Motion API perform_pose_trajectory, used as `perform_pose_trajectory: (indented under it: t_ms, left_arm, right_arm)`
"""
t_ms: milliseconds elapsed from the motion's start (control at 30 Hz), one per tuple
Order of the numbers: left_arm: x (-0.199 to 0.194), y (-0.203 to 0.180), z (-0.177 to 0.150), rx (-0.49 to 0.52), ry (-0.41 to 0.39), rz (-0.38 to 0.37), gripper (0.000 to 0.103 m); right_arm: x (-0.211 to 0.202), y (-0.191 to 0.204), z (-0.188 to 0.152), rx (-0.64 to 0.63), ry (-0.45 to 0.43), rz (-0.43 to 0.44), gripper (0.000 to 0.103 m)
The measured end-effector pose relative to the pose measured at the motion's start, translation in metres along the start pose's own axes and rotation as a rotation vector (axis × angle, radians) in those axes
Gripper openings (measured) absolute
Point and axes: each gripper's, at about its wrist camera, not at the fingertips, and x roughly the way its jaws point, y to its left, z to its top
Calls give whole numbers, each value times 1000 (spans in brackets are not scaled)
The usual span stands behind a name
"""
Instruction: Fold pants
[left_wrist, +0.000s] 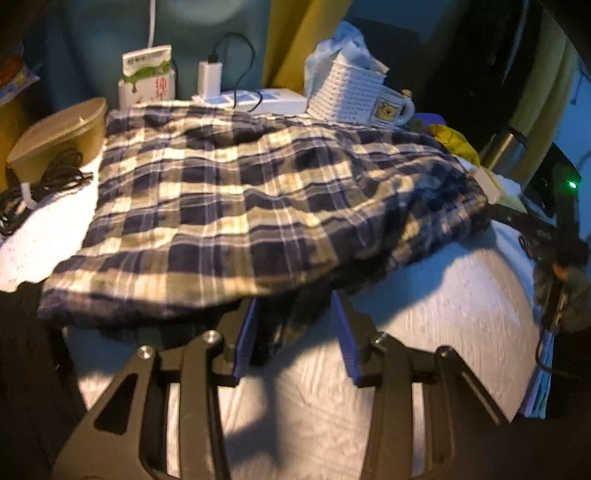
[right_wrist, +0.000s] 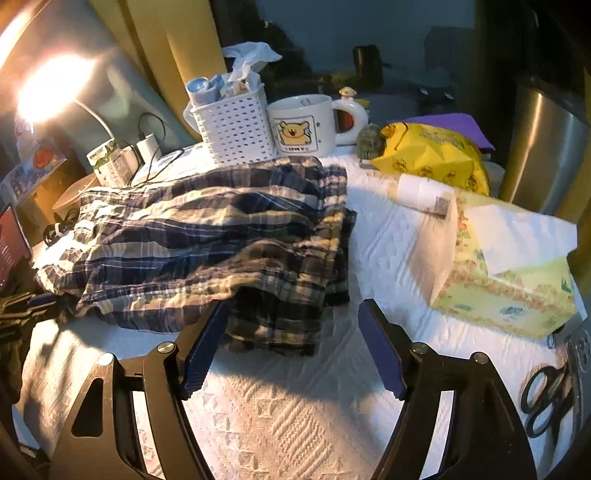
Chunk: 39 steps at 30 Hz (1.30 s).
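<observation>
Pants (left_wrist: 236, 206) soft matt plaid cloth; tablecloth (right_wrist: 295, 417) embossed white; mug (right_wrist: 301, 125) glossy.

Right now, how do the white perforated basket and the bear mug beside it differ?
The white perforated basket has square, hole-punched walls; the bear mug is round and solid-walled, with a handle and a cartoon bear print. The basket is stuffed with paper and small packets, while the mug's contents cannot be seen. The basket stands slightly taller than the mug. Both are white, upright, and sit side by side behind the plaid pants.
</observation>
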Motion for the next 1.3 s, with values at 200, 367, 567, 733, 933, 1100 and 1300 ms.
perform_pose_trajectory:
  t_ms: [200, 367, 567, 733, 933, 1100, 1300]
  left_arm:
    - [22, 7, 11, -88, 9, -39, 41]
    - [15, 1, 4, -115, -47, -118, 24]
    - [-2, -20, -23, -71, -74, -93, 5]
    - [-11, -31, -48, -78, -55, -74, 4]
    - [-28, -36, -68, -60, -28, -23, 6]
    - [-55, -25, -31, -3, -161, 87, 8]
    - [-47, 4, 16, 6, -236, 169, 13]
  right_arm:
    - [0, 0, -4, -8, 0, 4, 76]
    - [2, 2, -11, -8, 15, 12, 76]
    - [1, 9, -12, -18, 11, 32, 76]
    - [0, 18, -13, -45, 15, 41, 76]
    - [-3, 11, -20, -35, 24, 19, 76]
    - [-6, -6, -21, 50, 8, 25, 77]
    - [1, -13, -21, 199, 35, 177, 77]
